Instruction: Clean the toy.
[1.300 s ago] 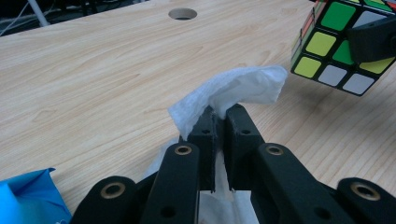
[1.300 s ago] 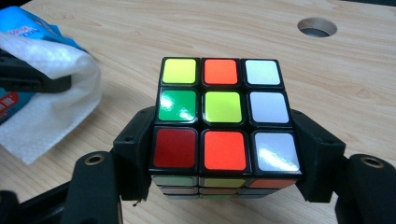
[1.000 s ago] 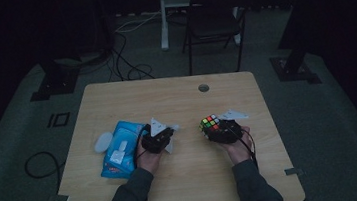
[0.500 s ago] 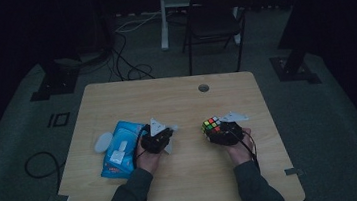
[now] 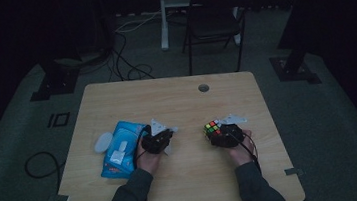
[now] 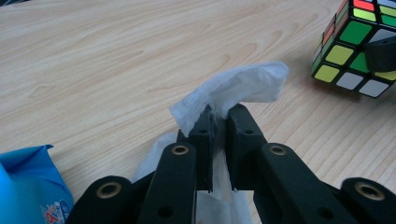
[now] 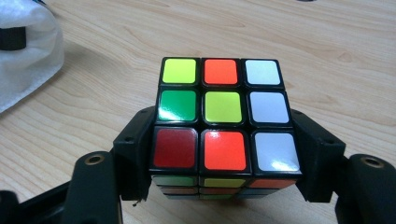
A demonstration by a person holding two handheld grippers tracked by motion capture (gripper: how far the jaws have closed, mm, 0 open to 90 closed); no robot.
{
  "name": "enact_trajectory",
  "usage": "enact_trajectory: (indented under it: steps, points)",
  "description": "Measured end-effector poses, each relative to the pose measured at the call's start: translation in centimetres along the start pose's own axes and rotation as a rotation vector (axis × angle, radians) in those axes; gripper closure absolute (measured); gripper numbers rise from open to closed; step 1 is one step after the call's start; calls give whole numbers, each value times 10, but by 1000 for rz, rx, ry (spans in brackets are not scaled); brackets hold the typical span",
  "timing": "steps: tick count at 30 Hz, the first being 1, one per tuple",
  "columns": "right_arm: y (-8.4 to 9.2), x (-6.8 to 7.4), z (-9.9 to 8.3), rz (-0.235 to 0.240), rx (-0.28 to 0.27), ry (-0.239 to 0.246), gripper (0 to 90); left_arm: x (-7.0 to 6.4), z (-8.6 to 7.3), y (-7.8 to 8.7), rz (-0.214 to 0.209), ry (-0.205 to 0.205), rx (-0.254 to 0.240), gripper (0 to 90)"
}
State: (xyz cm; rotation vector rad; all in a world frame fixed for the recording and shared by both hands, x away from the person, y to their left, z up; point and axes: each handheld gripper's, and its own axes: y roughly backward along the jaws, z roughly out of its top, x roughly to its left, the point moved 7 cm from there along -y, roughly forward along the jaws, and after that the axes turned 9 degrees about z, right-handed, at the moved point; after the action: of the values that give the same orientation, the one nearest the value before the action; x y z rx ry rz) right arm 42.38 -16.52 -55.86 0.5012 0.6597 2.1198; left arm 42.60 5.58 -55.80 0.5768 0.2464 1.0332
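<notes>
The wooden table (image 5: pixel 177 105) carries everything, with a chair (image 5: pixel 213 21) on the dim floor beyond its far edge. At the near left lies the blue wipes pack (image 5: pixel 121 149), long axis running near to far and leaning slightly right at its far end; there is printing on it, too small to read. A small white lid (image 5: pixel 103 142) sits just left of the pack. The left gripper (image 6: pixel 219 119) is just right of the pack, jaws pinched almost together on a white wipe (image 6: pixel 238 86), whose free end curls up and over the tips toward the right. Over on the right side, the right gripper (image 7: pixel 224 144) holds its jaws wide apart, clamped on the two sides of a puzzle cube (image 7: pixel 223 112). The cube's top face shows yellow, orange and white stickers in the far row.
</notes>
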Motion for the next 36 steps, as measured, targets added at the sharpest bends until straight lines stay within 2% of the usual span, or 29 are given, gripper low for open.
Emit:
enact_trajectory:
  steps: [9,19,36]
  points:
    - [-1,-3,-5,-8,6,-11,339,0,-2,-2,2,1,11,822]
    - [-7,-1,-10,-15,33,15,339,0,-4,-4,2,9,21,814]
    - [-7,-3,-11,4,38,6,329,-1,-9,-6,8,18,39,680]
